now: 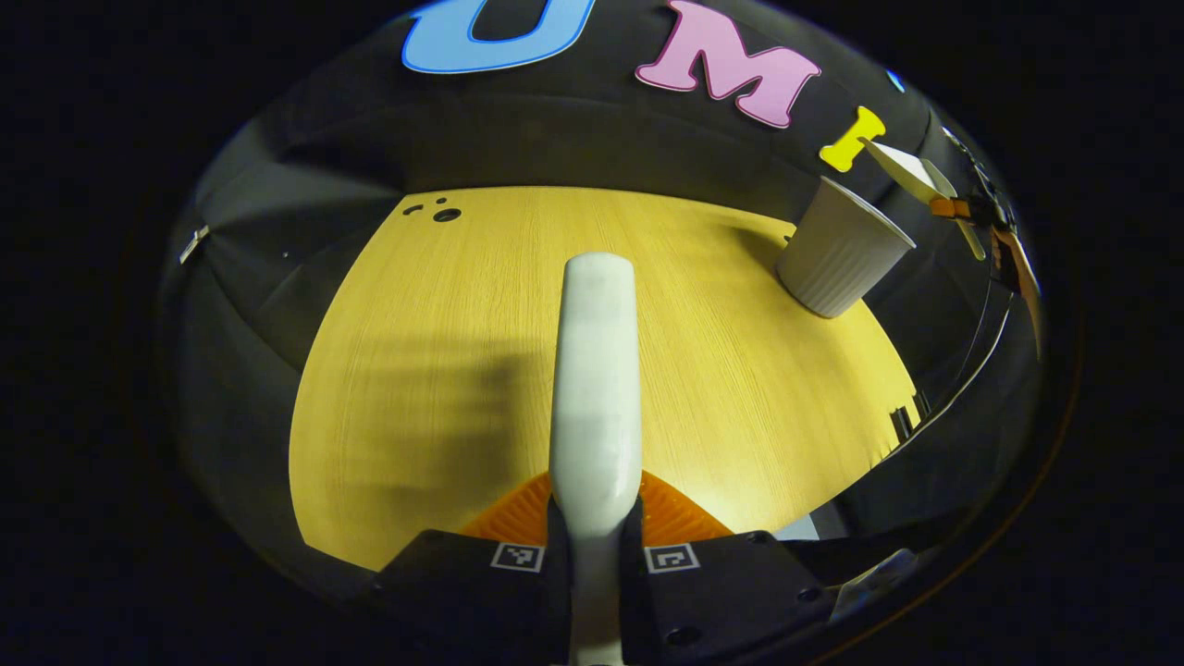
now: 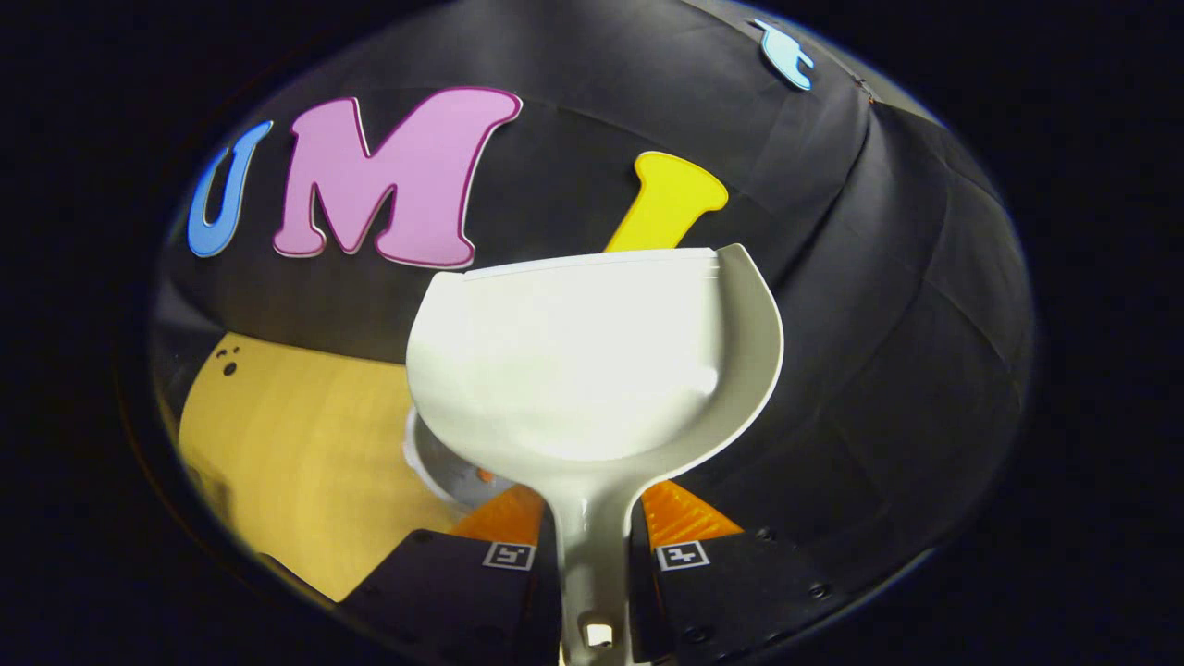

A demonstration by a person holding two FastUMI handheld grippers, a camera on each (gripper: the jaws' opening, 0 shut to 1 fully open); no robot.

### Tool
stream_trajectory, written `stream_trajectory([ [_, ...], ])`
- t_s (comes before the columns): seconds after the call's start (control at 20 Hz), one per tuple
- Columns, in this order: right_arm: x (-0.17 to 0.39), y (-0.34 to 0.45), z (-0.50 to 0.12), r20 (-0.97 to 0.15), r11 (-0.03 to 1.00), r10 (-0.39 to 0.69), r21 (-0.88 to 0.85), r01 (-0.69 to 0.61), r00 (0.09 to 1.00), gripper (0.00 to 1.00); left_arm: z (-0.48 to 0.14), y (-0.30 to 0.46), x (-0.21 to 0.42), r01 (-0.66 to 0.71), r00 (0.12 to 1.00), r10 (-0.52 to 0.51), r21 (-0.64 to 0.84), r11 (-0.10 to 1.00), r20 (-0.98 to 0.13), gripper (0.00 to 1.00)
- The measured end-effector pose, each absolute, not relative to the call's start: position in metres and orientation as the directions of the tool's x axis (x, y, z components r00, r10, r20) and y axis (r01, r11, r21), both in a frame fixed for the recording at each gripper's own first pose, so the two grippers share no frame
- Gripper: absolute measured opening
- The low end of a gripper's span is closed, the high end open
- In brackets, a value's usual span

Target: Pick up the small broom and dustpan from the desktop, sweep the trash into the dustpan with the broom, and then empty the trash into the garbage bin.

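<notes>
1. Broom handle [image 1: 595,370], pale and rounded at its tip, is seen clamped between the two fingers of the left gripper [image 1: 593,546] in the left gripper view; both fingers are pressed against its sides, and the handle is pointed straight ahead above the wooden desktop [image 1: 444,370].

2. Bristles of the broom cannot be made out in that view.

3. Dustpan [image 2: 592,361], white and scoop-shaped, is shown held by its narrow handle between the closed fingers of the right gripper [image 2: 595,555] in the right gripper view, its hollow turned toward the camera and its flat front lip raised against the black cloth wall [image 2: 888,324].

4. A white garbage bin [image 1: 842,250], ribbed and cup-shaped, is pictured standing at the far right edge of the desktop in the left gripper view, leaning in the lens's curve.

5. The bin's rim [image 2: 435,467] is glimpsed just beneath the dustpan in the right gripper view, with a small orange scrap [image 2: 483,475] visible inside it.

6. The dustpan is also caught farther off in the left gripper view, tilted beside and above the bin at the frame's right edge [image 1: 911,171].

7. Dark round holes [image 1: 446,215] are seen near the desktop's far left corner.
</notes>
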State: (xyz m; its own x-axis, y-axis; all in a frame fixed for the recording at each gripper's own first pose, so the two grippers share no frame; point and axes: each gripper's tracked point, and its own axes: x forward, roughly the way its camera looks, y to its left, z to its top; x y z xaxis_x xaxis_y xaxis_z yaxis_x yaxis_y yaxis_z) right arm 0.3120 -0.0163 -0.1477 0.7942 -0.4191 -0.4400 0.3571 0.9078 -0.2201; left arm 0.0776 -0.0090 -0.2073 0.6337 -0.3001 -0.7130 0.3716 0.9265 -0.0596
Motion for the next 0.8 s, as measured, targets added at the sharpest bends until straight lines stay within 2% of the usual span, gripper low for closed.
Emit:
stream_trajectory([
  [0.05, 0.312, -0.015, -0.146, -0.440, 0.920, -0.392, -0.183, 0.347, 0.808, 0.36, -0.207, -0.007, 0.077, 0.361, 0.639, -0.300, -0.069, 0.930, -0.708, 0.25],
  [0.1, 0.313, -0.012, -0.144, -0.441, 0.932, -0.362, -0.143, 0.333, 0.822, 0.32, -0.206, -0.005, 0.077, 0.352, 0.644, -0.300, -0.076, 0.933, -0.704, 0.25],
  [0.15, 0.316, -0.012, -0.143, -0.440, 0.943, -0.329, -0.107, 0.315, 0.836, 0.35, -0.207, -0.003, 0.076, 0.343, 0.649, -0.296, -0.078, 0.936, -0.700, 0.25],
  [0.25, 0.315, -0.007, -0.141, -0.442, 0.961, -0.268, -0.058, 0.271, 0.856, 0.32, -0.209, 0.001, 0.074, 0.326, 0.659, -0.286, -0.078, 0.942, -0.696, 0.25],
  [0.5, 0.315, -0.001, -0.140, -0.449, 0.989, -0.118, 0.029, 0.146, 0.886, 0.33, -0.212, 0.019, 0.074, 0.302, 0.674, -0.260, -0.063, 0.951, -0.691, 0.25],
  [0.75, 0.312, 0.004, -0.156, -0.495, 0.997, -0.001, 0.069, 0.040, 0.869, 0.33, -0.222, 0.020, 0.079, 0.296, 0.676, -0.244, -0.047, 0.954, -0.695, 0.25],
  [0.8, 0.312, 0.007, -0.164, -0.512, 0.997, 0.020, 0.080, 0.024, 0.859, 0.29, -0.224, 0.019, 0.082, 0.296, 0.679, -0.239, -0.039, 0.954, -0.694, 0.25],
])
